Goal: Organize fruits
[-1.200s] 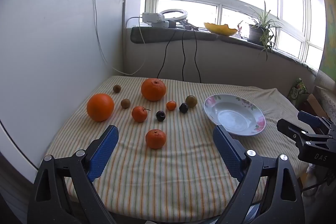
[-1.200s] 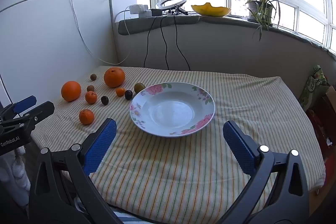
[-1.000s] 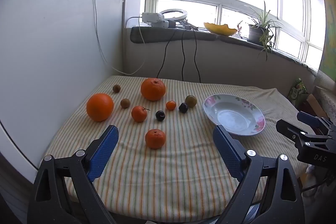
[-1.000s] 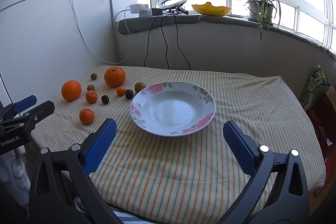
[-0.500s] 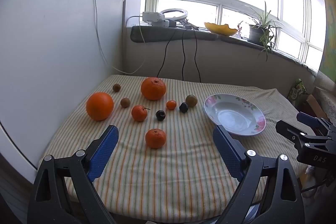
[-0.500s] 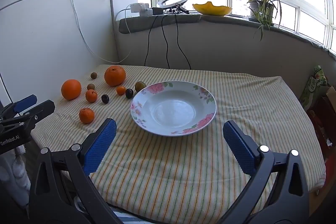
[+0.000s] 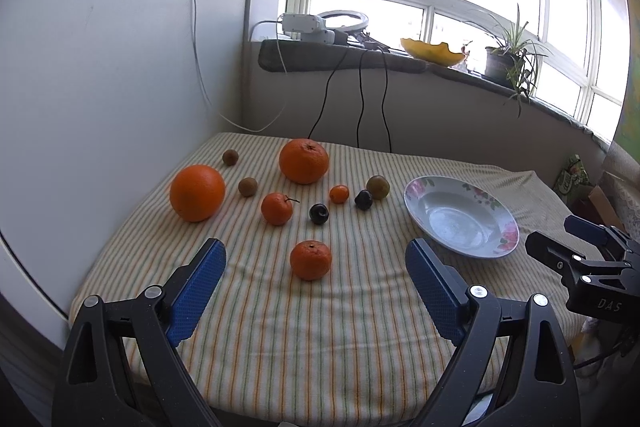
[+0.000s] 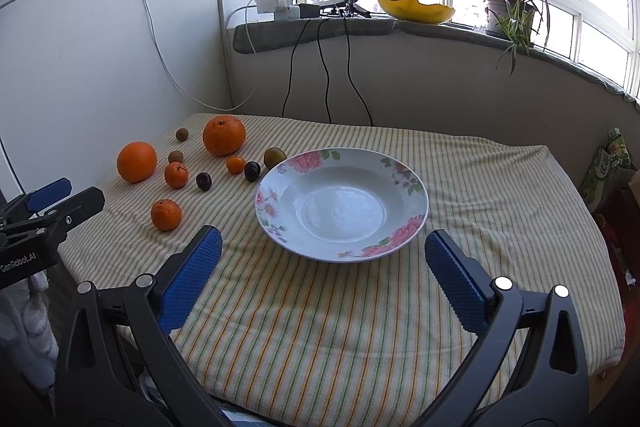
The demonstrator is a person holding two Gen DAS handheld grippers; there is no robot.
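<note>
Several fruits lie on the striped tablecloth (image 7: pixel 320 327) at the left: two big oranges (image 7: pixel 197 192) (image 7: pixel 303 161), a mandarin (image 7: pixel 311 259) nearest me, a stemmed mandarin (image 7: pixel 276 208), a tiny orange (image 7: pixel 339 193), two dark plums (image 7: pixel 319 213) (image 7: pixel 363 199) and small brown fruits (image 7: pixel 247 186). An empty flowered plate (image 8: pixel 341 203) sits to their right. My left gripper (image 7: pixel 316 289) is open and empty just short of the near mandarin. My right gripper (image 8: pixel 322 281) is open and empty in front of the plate.
A white panel wall (image 7: pixel 100 67) stands along the table's left side. Black cables (image 7: pixel 362 99) hang from the window sill behind the table. A potted plant (image 8: pixel 510 11) and a yellow bowl (image 8: pixel 416 9) stand on the sill.
Both grippers have stayed open and nearly still, with only a slight drift of view. No fruit has moved.
</note>
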